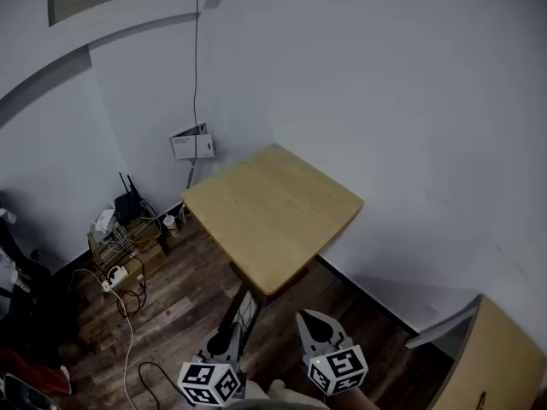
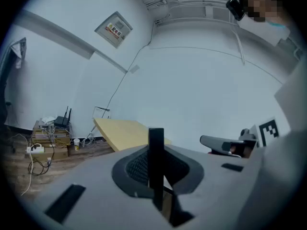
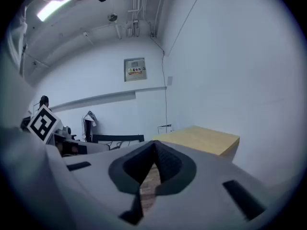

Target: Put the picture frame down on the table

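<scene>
The light wooden table (image 1: 273,207) stands in the room's corner, ahead of both grippers, with nothing on its top. It also shows as the table (image 2: 127,132) and table (image 3: 201,139). My left gripper (image 2: 156,174) is shut on the picture frame (image 2: 156,140), which appears edge-on as a thin black bar rising between the jaws. In the right gripper view the black-edged frame (image 3: 117,139) juts out from the left gripper (image 3: 72,146). My right gripper (image 3: 154,145) is shut with nothing in it. Both grippers, left (image 1: 214,357) and right (image 1: 314,325), sit low in the head view, short of the table.
A router, boxes and loose cables (image 1: 128,233) lie on the wooden floor left of the table, with a power strip (image 1: 115,277). A small box (image 1: 192,146) hangs on the wall. Another wooden piece (image 1: 504,357) stands at the lower right. White walls close in behind and right of the table.
</scene>
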Tool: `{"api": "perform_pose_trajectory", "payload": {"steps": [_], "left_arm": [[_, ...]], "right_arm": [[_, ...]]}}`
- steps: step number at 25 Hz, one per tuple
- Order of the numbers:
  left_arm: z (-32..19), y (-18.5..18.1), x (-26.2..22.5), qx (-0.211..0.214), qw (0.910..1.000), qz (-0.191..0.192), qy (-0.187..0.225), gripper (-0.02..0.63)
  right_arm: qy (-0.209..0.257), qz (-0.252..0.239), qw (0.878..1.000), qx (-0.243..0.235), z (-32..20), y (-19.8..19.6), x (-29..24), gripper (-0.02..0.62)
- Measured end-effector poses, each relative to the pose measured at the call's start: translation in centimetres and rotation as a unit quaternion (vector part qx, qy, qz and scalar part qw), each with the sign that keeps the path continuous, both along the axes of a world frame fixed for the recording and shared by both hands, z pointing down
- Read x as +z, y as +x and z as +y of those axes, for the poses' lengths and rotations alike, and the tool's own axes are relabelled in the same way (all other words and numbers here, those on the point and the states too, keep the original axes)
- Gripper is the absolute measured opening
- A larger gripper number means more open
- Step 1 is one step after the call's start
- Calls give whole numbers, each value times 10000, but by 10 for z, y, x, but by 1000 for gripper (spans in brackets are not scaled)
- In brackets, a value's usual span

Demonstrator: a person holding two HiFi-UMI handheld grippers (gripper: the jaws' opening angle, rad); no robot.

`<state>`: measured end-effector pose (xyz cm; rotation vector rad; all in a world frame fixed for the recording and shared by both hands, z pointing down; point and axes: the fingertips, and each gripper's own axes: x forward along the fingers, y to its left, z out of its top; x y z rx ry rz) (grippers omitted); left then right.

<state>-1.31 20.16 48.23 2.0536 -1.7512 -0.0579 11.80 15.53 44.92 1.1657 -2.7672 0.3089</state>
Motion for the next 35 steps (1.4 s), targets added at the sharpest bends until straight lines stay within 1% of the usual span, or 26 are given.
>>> {"api": "perform_pose_trajectory", "payload": {"steps": [5, 9, 20, 24, 29, 35], "left_arm": [[15, 4, -3, -81, 9999, 61, 47, 28], [20, -1, -6, -187, 9998, 75, 74, 29], [18, -3, -11, -384, 9991, 106, 163, 28], [13, -11, -8, -412, 9990, 141, 80, 28], [-7, -17, 2, -425, 9989, 195, 3, 29], [-59, -23, 14, -262, 9994, 236, -57, 28]], "right_arm": [[12, -19, 10000, 10, 12, 8, -2, 0], [32, -52, 10000, -44, 16, 3, -6, 0], [137, 19, 9995, -298, 14, 2, -9, 0], [66, -111, 9995, -305, 8, -4, -8, 0], [-48, -108, 9996, -255, -11, -5, 1, 0], [-154, -21, 9998, -86, -53, -9, 11, 0]]}}
